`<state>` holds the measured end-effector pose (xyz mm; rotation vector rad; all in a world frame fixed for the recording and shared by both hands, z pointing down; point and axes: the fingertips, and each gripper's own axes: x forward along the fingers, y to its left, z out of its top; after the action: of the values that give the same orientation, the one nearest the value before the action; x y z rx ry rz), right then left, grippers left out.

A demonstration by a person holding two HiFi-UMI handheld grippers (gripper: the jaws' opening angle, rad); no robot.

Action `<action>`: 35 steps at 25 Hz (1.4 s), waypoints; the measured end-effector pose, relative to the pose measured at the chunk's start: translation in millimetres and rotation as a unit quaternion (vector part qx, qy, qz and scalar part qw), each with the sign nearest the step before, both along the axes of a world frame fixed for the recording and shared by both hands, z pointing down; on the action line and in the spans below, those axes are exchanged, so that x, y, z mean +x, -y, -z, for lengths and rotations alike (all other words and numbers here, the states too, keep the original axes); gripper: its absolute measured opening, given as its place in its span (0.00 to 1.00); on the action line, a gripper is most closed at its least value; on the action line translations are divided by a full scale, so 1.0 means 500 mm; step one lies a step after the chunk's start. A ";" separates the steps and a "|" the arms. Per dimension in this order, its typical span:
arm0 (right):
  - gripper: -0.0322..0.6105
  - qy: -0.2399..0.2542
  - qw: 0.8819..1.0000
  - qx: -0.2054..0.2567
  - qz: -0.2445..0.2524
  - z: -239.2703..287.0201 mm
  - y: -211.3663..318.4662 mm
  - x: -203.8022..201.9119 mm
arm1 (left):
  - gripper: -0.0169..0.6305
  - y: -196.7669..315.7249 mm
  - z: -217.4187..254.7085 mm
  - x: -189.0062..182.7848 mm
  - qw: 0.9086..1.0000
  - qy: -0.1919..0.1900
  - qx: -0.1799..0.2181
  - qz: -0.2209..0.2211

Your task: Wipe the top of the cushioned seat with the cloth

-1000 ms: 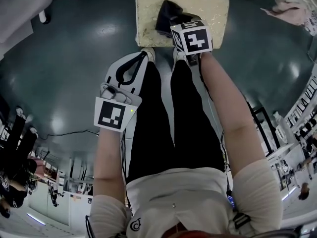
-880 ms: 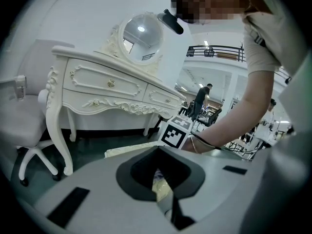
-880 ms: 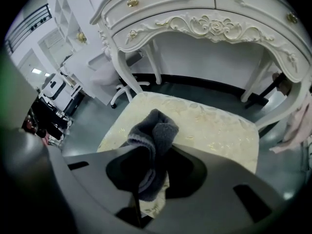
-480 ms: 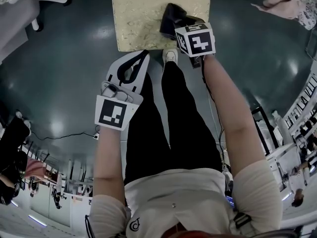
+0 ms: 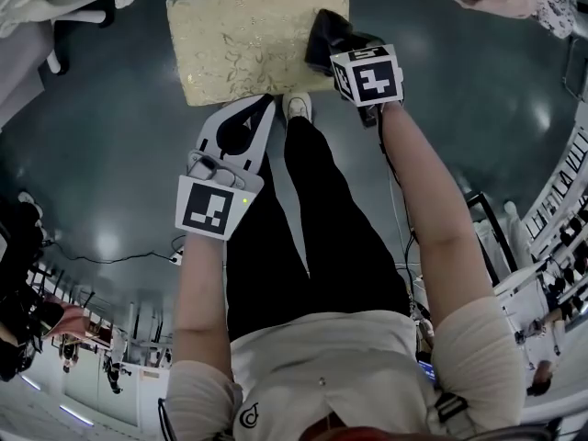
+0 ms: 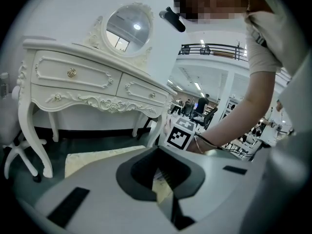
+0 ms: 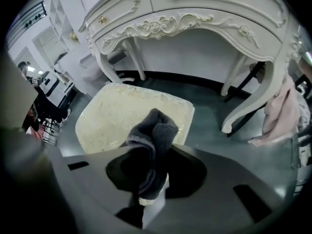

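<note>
The cushioned seat [image 5: 243, 35] is cream with a gold leaf pattern and lies at the top of the head view. My right gripper [image 5: 333, 46] is shut on a dark grey cloth [image 5: 323, 33], which rests over the seat's right edge. In the right gripper view the cloth [image 7: 152, 138] bunches up between the jaws, with the seat [image 7: 117, 113] beyond it. My left gripper [image 5: 262, 104] hangs in front of the seat's near edge, jaws together and empty. Its own view shows the left gripper [image 6: 163, 179] and the seat [image 6: 97, 155] low behind it.
A white carved dressing table [image 7: 195, 13] with an oval mirror [image 6: 127, 29] stands beyond the seat. A pink garment [image 7: 280, 116] hangs at the table's right leg. The person's shoe [image 5: 297, 107] stands at the seat's near edge. A white chair base [image 5: 83, 3] is at far left.
The right gripper has carried the cloth from the middle of the seat to its right edge. In the head view the seat has slid left. The left gripper has stayed put.
</note>
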<state>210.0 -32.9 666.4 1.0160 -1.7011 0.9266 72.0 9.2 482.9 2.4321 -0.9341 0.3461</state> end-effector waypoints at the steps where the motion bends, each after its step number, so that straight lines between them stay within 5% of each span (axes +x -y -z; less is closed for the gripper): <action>1: 0.19 -0.003 1.000 0.000 -0.001 -0.001 0.000 0.015 | 0.05 -0.001 0.000 0.010 1.000 -0.001 0.000 0.000; 11: 0.17 -0.044 0.999 -0.018 0.006 0.005 -0.001 0.102 | 0.05 -0.016 0.005 0.053 1.000 -0.013 0.005 0.002; 17: 0.17 -0.040 0.999 -0.001 -0.004 0.073 -0.011 0.063 | 0.05 -0.040 0.045 0.025 0.999 -0.012 0.019 -0.029; 28: 0.17 0.044 0.999 0.013 0.016 0.132 -0.085 -0.227 | 0.05 -0.104 0.056 -0.179 0.999 0.017 0.029 -0.030; 35: 0.17 0.087 0.994 -0.009 0.063 0.095 -0.142 -0.442 | 0.05 -0.136 0.041 -0.320 0.999 0.026 0.017 0.009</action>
<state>-11.1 38.0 618.9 0.8256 -1.8746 0.9697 -88.0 77.2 462.6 2.4546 -0.9921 0.3917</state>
